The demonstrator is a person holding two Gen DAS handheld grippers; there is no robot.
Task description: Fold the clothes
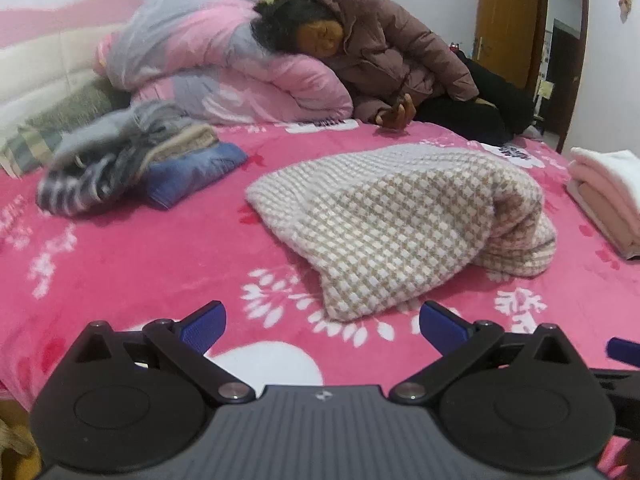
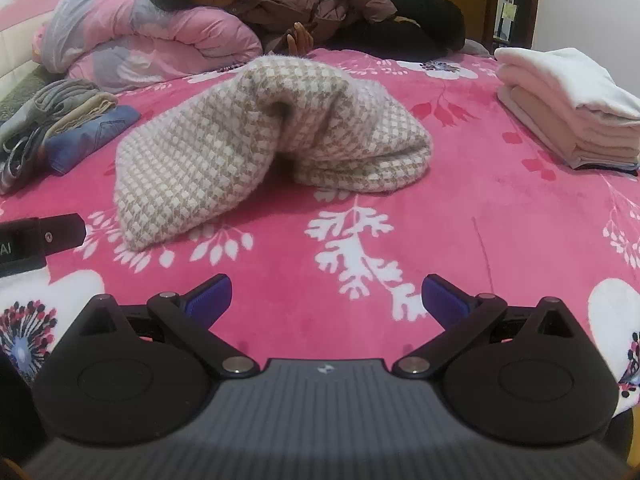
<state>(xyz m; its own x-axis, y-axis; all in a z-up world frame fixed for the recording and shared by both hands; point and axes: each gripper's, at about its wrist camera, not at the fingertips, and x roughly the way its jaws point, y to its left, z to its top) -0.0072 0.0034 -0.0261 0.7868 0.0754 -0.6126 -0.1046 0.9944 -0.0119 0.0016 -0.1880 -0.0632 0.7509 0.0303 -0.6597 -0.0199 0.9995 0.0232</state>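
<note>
Jaws, left: we see the left gripper (image 1: 322, 326) spread wide and empty, blue pads apart, low centre of its frame, above the pink bedspread (image 1: 132, 264).
Jaws, right: the right gripper (image 2: 326, 300) is likewise spread and grasping nothing, low centre of its own frame.
Sweater, place: the checked knit sweater (image 1: 396, 224) lies on the bedspread, centre to right of centre in the left view, upper centre in the right view (image 2: 256, 140).
Sweater, shape: bunched and humped, partly doubled over itself; not flat, not a tidy square.
Long axis: in the left view it runs from the near corner at lower centre up and across to the rolled bulk at right.
Nearer arm: we judge the left; the near corner sits just above its jaws. In the right view the same corner lies up and left of the jaws, with bare bedspread between.
Stacks: folded pale pile (image 2: 568, 108) at the right edge; mixed pile with blue jeans (image 1: 192, 176) at left.
Stage: we cannot settle whether the sweater is mid-fold or only dropped there.
Person: someone lies along the far side of the bed, upper frame, clear of the sweater.
</note>
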